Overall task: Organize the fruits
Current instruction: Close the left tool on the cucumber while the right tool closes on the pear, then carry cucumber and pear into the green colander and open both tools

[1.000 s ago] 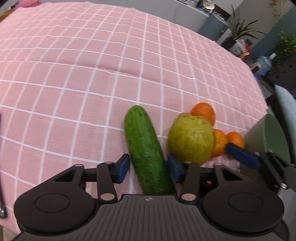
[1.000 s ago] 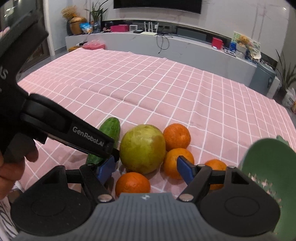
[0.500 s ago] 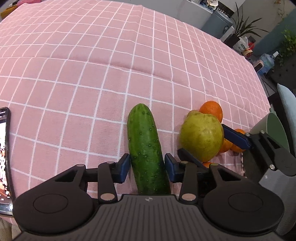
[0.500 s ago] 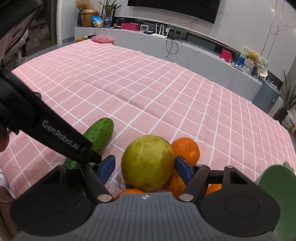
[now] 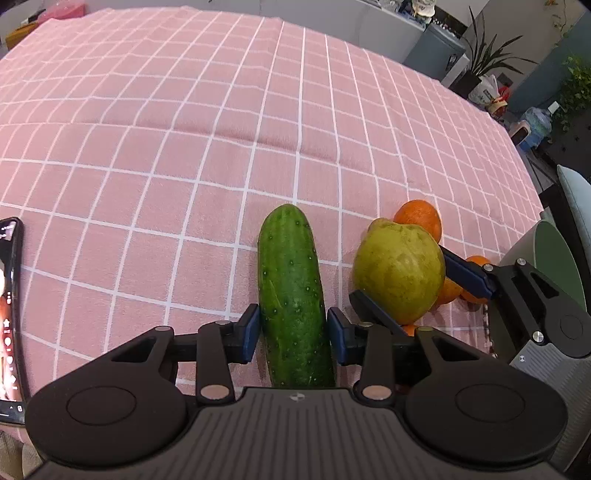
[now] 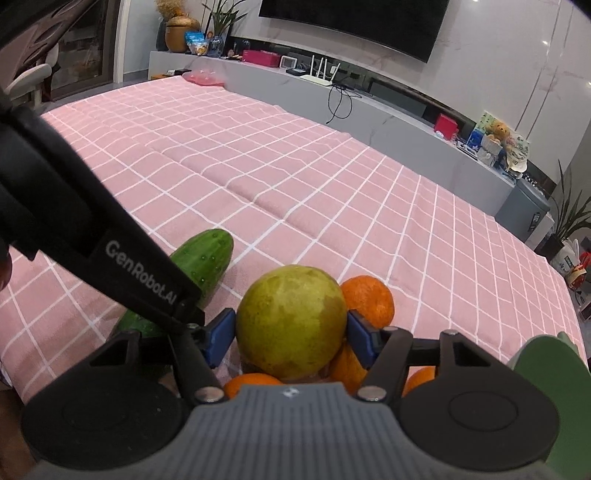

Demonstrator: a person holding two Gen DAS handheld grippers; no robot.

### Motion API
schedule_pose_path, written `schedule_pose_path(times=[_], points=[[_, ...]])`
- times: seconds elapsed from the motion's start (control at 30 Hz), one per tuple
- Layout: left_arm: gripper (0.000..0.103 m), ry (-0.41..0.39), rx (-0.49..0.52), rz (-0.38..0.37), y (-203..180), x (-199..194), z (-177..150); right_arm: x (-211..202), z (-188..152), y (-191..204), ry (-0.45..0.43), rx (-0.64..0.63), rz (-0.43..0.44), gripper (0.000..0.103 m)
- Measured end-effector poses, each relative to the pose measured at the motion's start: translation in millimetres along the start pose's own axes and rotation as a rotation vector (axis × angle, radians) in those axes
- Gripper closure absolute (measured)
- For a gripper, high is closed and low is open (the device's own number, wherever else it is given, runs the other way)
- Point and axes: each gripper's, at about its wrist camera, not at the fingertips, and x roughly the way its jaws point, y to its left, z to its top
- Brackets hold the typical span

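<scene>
1. We see a desk point(image 5: 155, 155) under a pink cloth with a white grid, in a living room with a low grey counter point(image 6: 388, 110) and a dark screen point(image 6: 354, 26) on the far wall.
2. Our left gripper point(image 5: 292, 328) has its blue pads point(image 5: 250, 328) pressed against both sides of a cucumber point(image 5: 290, 291), which lies lengthwise pointing away from us; the gripper is clamped on it near its close end.
3. In the right wrist view the cucumber point(image 6: 205, 258) shows to the left, partly hidden by the black arm of the left gripper.
4. Our right gripper point(image 6: 291, 338) is closed around a large yellow-green pear point(image 6: 291, 325), with a blue pad point(image 6: 221, 334) touching each side of it.
5. From the left wrist view the pear point(image 5: 399, 269) sits just right of the cucumber, apart from it, with the right gripper's fingers point(image 5: 463, 275) reaching in from the right.
6. Several oranges point(image 6: 369, 301) crowd around the pear: one behind it to the right, others below and beside it, close to the gripper body.
7. A green bowl point(image 6: 546, 369) stands at the near right edge, just beside the oranges.
8. A phone point(image 5: 9, 314) with a lit screen lies at the left edge of the desk, well apart from the fruit.
</scene>
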Motion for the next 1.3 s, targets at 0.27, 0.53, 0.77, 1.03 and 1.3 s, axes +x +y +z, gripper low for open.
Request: schedule_pose_path(times=[0.27, 0.53, 0.77, 1.03, 1.3], points=[[0.061, -0.076, 0.001, 0.007, -3.0, -29.3, -1.4, -23.9, 6.4, -5.1, -0.053, 0.024, -0.009, 0.042], [0.061, -0.185, 0.009, 0.009, -11.1, -69.3, -3.8, -58.6, 19.4, -12.0, -0.134, 0.035, -0.015, 0.042], [0.061, -0.263, 0.038, -0.030, -27.9, -96.9, -4.6, -92.7, 21.5, -30.2, -0.179, 0.062, -0.004, 0.042], [0.061, -0.293, 0.082, -0.117, -62.0, -104.8, 3.0, -127.6, 11.2, -73.8, -0.173, 0.157, 0.000, 0.042], [0.061, -0.284, 0.211, -0.254, -127.9, -90.4, 10.8, -145.4, -17.4, -125.5, -0.096, 0.190, -0.066, 0.042]])
